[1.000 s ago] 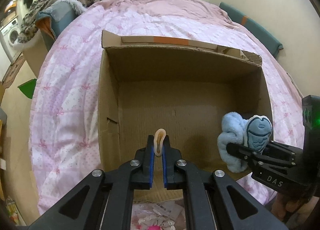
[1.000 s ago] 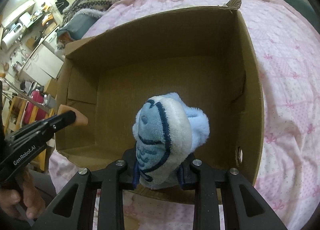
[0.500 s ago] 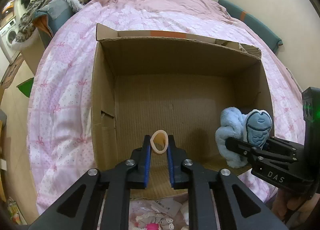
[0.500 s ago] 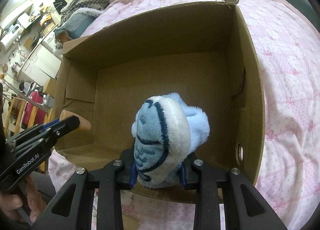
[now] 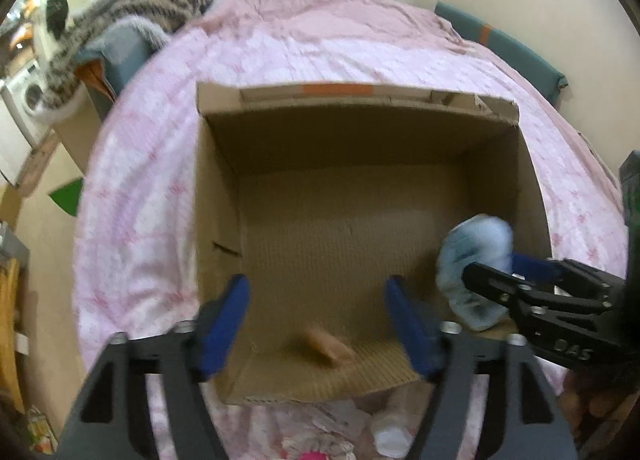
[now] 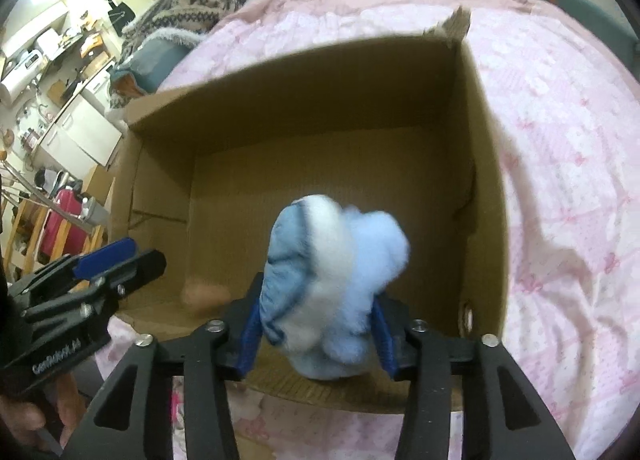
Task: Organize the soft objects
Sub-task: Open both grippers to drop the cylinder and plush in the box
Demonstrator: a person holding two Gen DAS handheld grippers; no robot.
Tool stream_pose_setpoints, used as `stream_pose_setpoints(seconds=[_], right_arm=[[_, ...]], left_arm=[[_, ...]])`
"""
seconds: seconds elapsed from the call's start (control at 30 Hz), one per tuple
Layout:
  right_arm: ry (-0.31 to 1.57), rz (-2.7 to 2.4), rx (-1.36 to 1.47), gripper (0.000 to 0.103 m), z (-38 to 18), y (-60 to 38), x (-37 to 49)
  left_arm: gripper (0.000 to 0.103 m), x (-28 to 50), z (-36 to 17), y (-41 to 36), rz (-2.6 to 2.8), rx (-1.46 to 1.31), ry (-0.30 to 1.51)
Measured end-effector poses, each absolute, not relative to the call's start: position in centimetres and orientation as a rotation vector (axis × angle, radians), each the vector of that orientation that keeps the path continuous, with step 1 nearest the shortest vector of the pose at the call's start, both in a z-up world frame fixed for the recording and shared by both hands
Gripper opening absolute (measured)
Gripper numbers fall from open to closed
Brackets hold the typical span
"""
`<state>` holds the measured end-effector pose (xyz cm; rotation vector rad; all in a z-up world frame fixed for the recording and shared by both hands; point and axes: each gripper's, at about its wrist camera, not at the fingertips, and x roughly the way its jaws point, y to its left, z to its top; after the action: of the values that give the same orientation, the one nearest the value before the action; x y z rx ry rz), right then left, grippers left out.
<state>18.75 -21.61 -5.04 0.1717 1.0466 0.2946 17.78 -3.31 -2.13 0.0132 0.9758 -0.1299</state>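
Plush toy (image 6: 336,284) between spread right hand-held gripper (image 6: 316,334) fingers, left hand-held gripper (image 5: 318,314) spread wide above box (image 5: 216,196).

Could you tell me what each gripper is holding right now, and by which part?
The left gripper is open and holds nothing. The blue plush toy sits between the right gripper fingers at its lower sides; blur hides whether they still clamp.
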Motion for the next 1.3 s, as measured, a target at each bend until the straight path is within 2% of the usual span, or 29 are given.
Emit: stream_pose_setpoints(seconds=[0.03,0.2,0.73,1.3], right_arm=[[1.023,0.293,0.179,0.069,-4.6,-21.8,18.6],[0.977,0.284,0.201,0.077,-3.7,-22.4,18.4],[0.994,0.286,0.208,0.077,-3.4,-22.4,17.8],[1.000,0.279,0.202,0.077,-2.4,-22.9,13.7]], left_arm=[[0.072,17.7,-1.9,-3.3,-0.130,0.014,0.967],[0.072,17.8,-2.0,-3.3,-0.127,0.014,0.976],[0.072,17.0,-1.5,-2.2,-0.091,0.003,0.967],[0.072,12.7,0.7,0.8,0.008,-0.006,0.963]])
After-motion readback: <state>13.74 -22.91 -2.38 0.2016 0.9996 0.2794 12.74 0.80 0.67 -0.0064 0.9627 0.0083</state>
